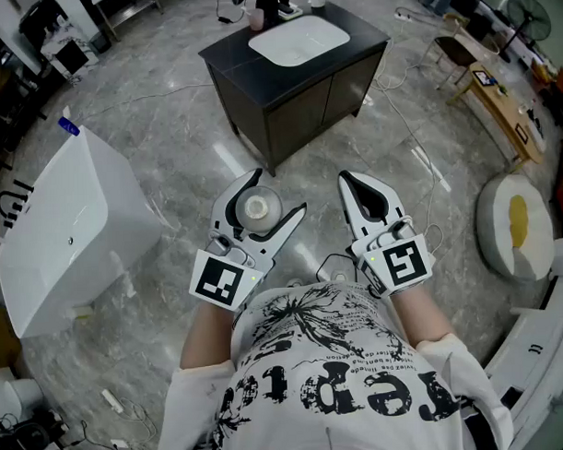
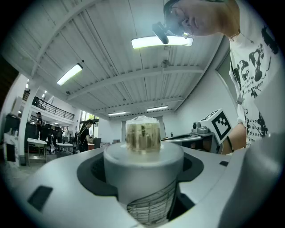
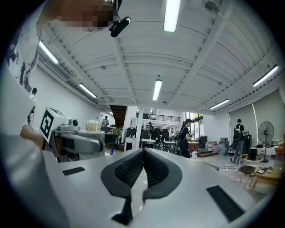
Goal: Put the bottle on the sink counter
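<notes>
Grey marbled floor (image 1: 168,131) across the whole head view.

Sink cabinet (image 1: 296,104), dark, standing free on the floor; dark worktop (image 1: 229,53) with a white basin (image 1: 298,39) set into it. Used as reference below.

White tub (image 1: 65,227): well to the left of the cabinet and nearer the person, tilted on the floor.

Round white cushion with a yellow patch (image 1: 514,225): well to the right of the cabinet, on the floor.

Left gripper (image 1: 276,194): in front of the cabinet, well short of it, held above the floor. Jaws spread wide and clamped on the bottle.

Right gripper (image 1: 346,178): just right of the left one, same side of the cabinet. Pads pressed together, nothing between them.

Bottle (image 1: 256,208): pale body, upright in the left gripper, well clear of the worktop.
</notes>
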Motion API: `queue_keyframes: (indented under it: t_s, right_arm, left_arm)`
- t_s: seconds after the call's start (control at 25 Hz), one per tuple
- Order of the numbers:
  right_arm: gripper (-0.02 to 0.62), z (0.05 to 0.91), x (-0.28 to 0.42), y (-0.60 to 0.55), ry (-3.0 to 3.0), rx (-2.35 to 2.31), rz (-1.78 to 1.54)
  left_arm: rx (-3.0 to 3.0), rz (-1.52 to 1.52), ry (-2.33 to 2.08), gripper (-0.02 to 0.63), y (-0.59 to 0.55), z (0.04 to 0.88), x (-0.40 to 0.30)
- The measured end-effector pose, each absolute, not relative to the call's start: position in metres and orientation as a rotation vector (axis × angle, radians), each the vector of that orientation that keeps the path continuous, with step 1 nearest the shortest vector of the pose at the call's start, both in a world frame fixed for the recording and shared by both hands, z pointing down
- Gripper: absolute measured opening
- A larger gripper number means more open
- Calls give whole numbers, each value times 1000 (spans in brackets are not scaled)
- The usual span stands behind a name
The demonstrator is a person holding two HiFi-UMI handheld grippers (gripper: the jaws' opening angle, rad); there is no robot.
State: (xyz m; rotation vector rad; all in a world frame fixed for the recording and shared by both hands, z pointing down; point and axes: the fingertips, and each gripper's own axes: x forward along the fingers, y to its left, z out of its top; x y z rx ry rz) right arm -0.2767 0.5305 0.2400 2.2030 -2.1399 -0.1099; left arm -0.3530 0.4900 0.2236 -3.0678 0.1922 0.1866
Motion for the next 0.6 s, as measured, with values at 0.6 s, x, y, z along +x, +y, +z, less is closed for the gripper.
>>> queue_keyframes:
  t_s: [0.6]
  right_arm:
    - [14,248,-266,507,-2152,2256,-69]
  left_arm:
    - [-3093,198,195,348,463,234,-345]
